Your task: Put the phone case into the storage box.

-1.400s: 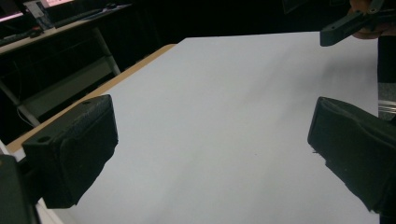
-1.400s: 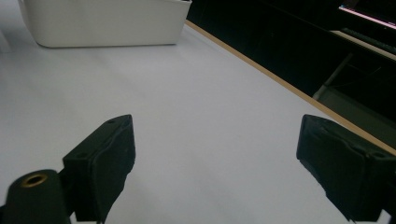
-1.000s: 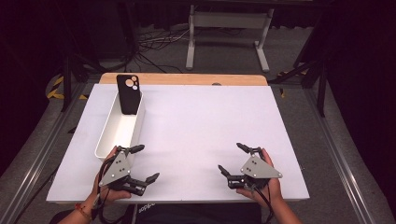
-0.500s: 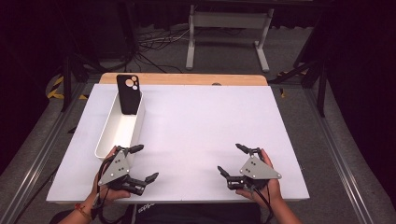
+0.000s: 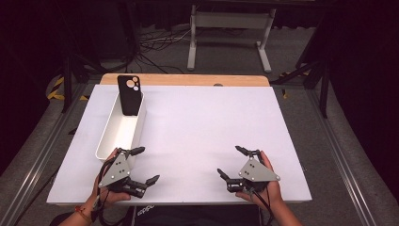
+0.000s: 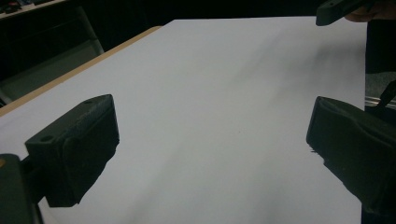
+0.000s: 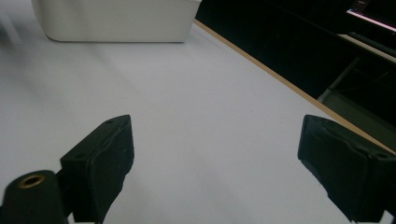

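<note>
white sheet point(image 5: 211, 132) covers the table top, with a wooden edge point(image 5: 188, 79) showing along its far side. white oblong bin point(image 5: 121, 130) stands on the left part of the sheet, long axis running away from the person. black phone case point(image 5: 130, 95) stands upright in the bin's far end, leaning on the far wall, camera cut-outs at the top. left gripper point(image 5: 143, 165) rests at the near left of the sheet, just beside the bin's near end; jaws spread wide, nothing between them. right gripper point(image 5: 231, 162) rests at the near right, well apart from the bin; jaws likewise spread, nothing held. right gripper view: bin's point(image 7: 114, 21) outer wall stands at the far side of bare sheet.
</note>
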The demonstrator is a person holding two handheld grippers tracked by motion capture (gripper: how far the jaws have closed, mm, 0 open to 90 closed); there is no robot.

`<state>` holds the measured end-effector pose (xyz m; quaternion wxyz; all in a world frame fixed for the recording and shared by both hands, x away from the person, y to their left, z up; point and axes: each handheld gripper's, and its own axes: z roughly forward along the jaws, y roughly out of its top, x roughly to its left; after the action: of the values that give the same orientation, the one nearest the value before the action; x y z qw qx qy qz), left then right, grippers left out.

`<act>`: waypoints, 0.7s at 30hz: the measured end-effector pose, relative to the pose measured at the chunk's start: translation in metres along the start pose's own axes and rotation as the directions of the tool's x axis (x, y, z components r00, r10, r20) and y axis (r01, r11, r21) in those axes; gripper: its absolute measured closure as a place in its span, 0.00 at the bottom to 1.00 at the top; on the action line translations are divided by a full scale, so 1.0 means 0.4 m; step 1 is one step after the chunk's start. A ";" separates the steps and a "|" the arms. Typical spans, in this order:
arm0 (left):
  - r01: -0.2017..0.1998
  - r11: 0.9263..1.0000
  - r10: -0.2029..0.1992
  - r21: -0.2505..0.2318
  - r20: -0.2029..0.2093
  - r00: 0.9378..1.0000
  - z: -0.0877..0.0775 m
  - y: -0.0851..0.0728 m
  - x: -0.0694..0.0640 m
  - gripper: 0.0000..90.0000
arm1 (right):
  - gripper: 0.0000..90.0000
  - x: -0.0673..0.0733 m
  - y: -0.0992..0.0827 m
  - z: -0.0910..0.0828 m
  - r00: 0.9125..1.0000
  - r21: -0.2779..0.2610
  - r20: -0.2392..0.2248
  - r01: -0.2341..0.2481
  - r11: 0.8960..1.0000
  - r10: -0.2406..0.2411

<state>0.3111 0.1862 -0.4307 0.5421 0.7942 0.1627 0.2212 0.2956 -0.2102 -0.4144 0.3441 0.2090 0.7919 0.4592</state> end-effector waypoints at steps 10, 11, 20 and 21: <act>-0.004 1.000 0.004 0.006 0.001 1.000 -0.001 0.000 -0.002 0.04 | 0.13 0.001 0.002 -0.002 1.000 -0.005 -0.018 0.000 1.000 -0.001; -0.005 1.000 0.005 0.006 0.000 1.000 -0.001 0.000 -0.002 0.04 | 0.13 0.000 0.003 -0.002 1.000 -0.007 -0.023 -0.010 1.000 0.009; -0.011 1.000 0.011 0.011 -0.003 1.000 0.001 -0.001 -0.001 0.04 | 0.13 0.003 0.000 0.005 1.000 0.011 -0.021 0.005 1.000 -0.005; -0.011 1.000 0.011 0.013 0.000 1.000 0.000 -0.001 0.000 0.04 | 0.13 0.003 -0.001 0.005 1.000 0.010 -0.021 0.004 1.000 -0.004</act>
<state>0.3110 0.1861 -0.4310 0.5357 0.7986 0.1597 0.2232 0.2964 -0.2085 -0.4157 0.3356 0.2043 0.7981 0.4568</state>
